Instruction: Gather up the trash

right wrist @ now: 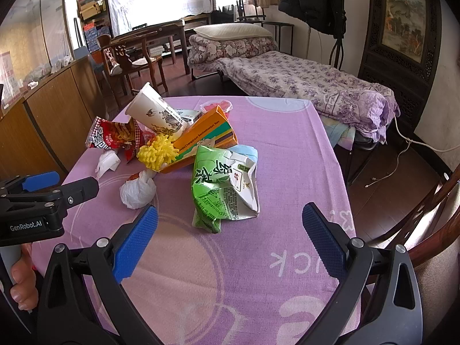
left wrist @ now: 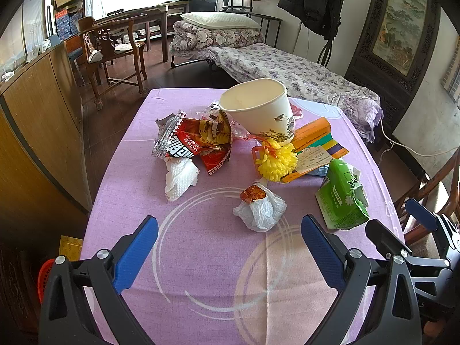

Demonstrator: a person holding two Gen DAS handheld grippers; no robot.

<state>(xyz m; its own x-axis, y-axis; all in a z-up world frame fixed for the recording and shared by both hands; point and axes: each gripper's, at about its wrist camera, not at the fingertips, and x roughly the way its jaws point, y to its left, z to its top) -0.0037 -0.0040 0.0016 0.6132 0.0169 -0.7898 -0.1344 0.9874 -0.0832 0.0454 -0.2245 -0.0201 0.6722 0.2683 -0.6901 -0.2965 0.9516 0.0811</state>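
Trash lies heaped on the purple tablecloth: a tipped white paper cup, a red snack wrapper, a crumpled tissue, a white plastic bag wad, a yellow pom-pom, an orange box and a green carton. My left gripper is open and empty, just short of the bag wad. My right gripper is open and empty too, with the green carton right ahead between its fingertips. The bag wad sits left of it.
A wooden cabinet runs along the left. A floral bed stands beyond the table. A wooden chair is at the right edge. A red basket sits on the floor at lower left. A hand holds the left gripper's handle.
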